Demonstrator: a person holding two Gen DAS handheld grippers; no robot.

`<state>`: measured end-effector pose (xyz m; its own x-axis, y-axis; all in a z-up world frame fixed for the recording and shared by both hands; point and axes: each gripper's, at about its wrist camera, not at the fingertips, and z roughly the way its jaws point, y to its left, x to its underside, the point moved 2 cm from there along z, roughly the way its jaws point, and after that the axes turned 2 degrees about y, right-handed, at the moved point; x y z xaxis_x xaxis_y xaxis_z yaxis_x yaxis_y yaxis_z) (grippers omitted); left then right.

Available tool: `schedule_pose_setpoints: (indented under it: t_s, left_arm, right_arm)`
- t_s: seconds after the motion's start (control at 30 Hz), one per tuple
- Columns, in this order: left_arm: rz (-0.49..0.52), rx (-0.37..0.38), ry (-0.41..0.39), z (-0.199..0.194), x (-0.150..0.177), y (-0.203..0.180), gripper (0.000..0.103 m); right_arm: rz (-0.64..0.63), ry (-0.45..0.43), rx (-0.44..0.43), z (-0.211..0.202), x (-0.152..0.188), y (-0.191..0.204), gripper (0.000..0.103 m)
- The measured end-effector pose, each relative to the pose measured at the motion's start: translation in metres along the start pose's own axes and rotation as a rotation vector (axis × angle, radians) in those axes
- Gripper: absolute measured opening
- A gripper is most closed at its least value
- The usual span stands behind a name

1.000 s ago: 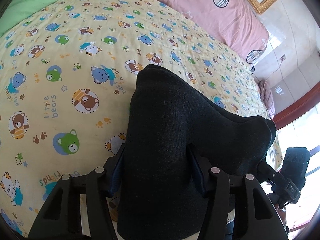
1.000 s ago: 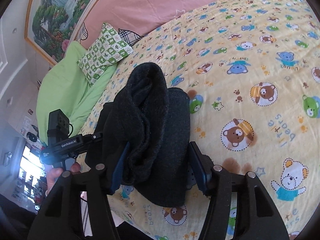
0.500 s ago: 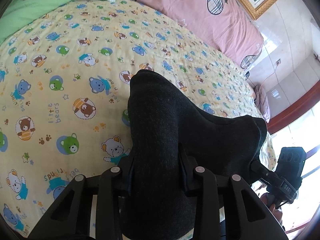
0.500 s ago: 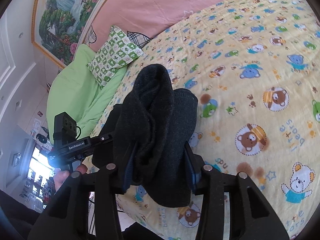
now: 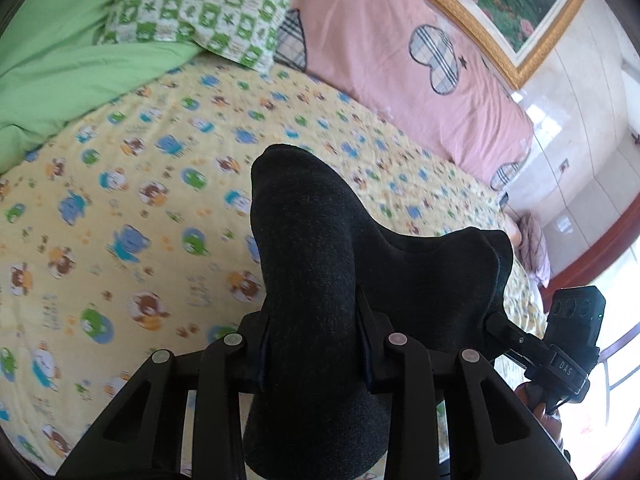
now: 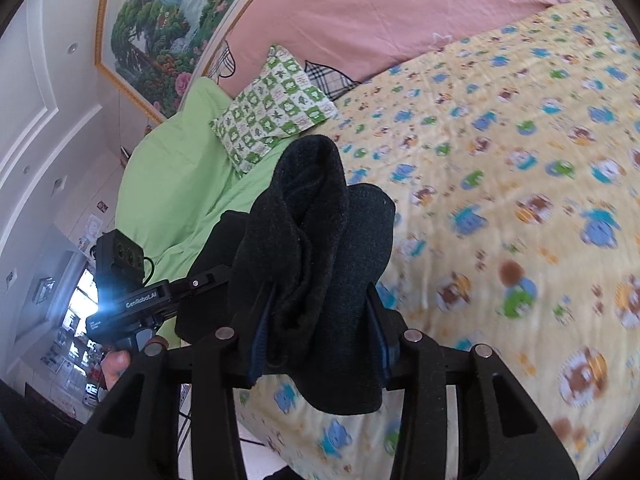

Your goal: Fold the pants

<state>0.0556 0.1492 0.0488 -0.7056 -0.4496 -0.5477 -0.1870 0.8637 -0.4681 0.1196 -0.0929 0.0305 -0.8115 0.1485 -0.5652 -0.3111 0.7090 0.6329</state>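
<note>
The dark charcoal pants (image 5: 320, 264) are bunched and held up off the yellow bear-print bed sheet (image 5: 132, 216). My left gripper (image 5: 314, 344) is shut on one end of the pants, the fabric bulging up between its fingers. My right gripper (image 6: 318, 328) is shut on the other end of the pants (image 6: 316, 248), where the cloth is folded in several thick layers. Each gripper shows in the other's view: the right one at the lower right (image 5: 560, 344), the left one at the left (image 6: 132, 300). The fingertips are hidden by cloth.
A pink headboard cover (image 5: 400, 52) with plaid hearts runs along the far side of the bed. A green checked pillow (image 6: 276, 104) and a green blanket (image 6: 176, 168) lie at the head end. The bed's near edge (image 6: 320, 432) is just below my grippers.
Both grippers have closed tighter on the pants and lifted them, tilting up toward the head of the bed. The sheet looks blurred from the motion.
</note>
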Motion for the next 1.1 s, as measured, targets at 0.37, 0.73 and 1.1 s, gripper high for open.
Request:
schedule_pose_setpoints:
  t_s: [0.37,0.73,1.1]
  left_arm:
    - [-0.089,-0.103,-0.085,-0.014,-0.039,0.058,0.033]
    - [-0.133,-0.167,-0.121,-0.008,-0.064,0.094,0.033]
    - [-0.181,-0.208,-0.122,0.015,-0.078,0.132,0.033]
  right_arm:
    - [-0.094,0.054,-0.044,0.085,-0.049,0.037,0.043]
    - [-0.136,0.102,-0.054,0.148,-0.078,0.046,0.043]
    - [-0.153,0.176,-0.044,0.205,-0.092,0.038,0.044]
